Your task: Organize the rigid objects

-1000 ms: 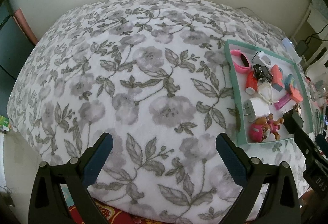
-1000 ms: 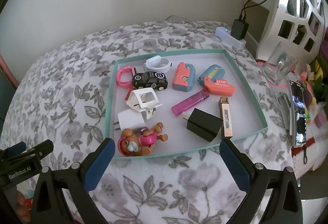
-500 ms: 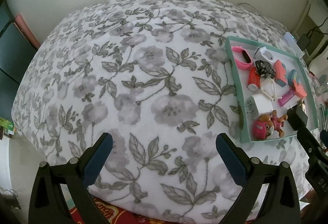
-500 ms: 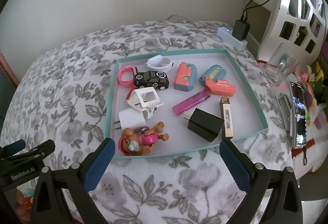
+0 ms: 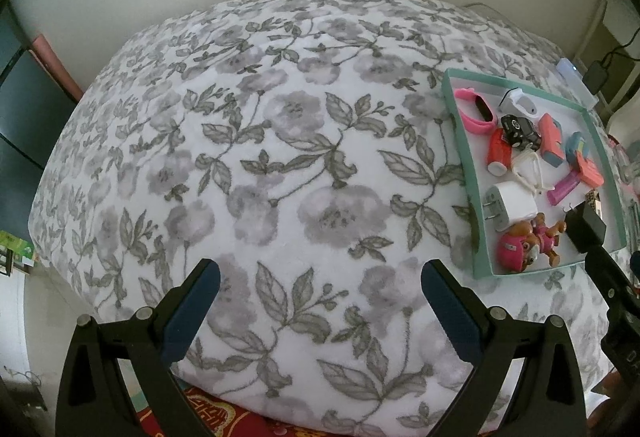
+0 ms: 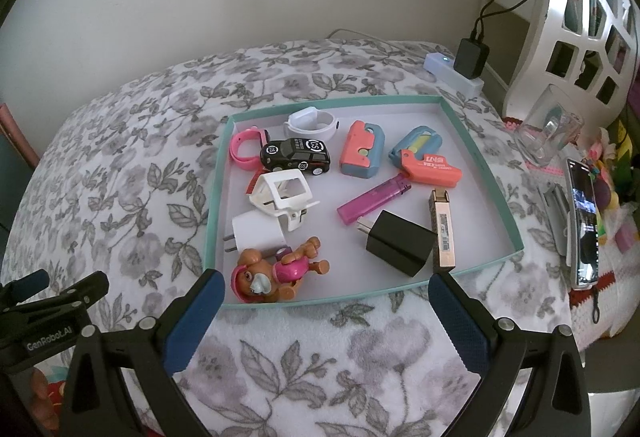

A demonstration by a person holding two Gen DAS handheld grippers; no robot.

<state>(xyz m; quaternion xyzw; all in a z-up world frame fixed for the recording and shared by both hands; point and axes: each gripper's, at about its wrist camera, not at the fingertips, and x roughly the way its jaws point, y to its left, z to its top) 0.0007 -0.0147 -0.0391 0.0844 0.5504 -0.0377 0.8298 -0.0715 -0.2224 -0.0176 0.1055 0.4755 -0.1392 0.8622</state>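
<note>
All small rigid items lie inside the teal-rimmed shallow cardboard tray [image 6: 472,153]; floral bedspread [image 5: 256,173] bare. Both tools, left tool [image 5: 320,301] and right tool [image 6: 326,311], gape wide, holding nothing.

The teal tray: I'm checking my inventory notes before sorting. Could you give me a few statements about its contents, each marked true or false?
1. The black toy car lies beside the pink band. True.
2. The right gripper holds the puppy figure. False: it is open and empty.
3. The black charger lies outside the teal tray. False: it lies inside.
4. The left gripper is open over the floral blanket. True.
</note>
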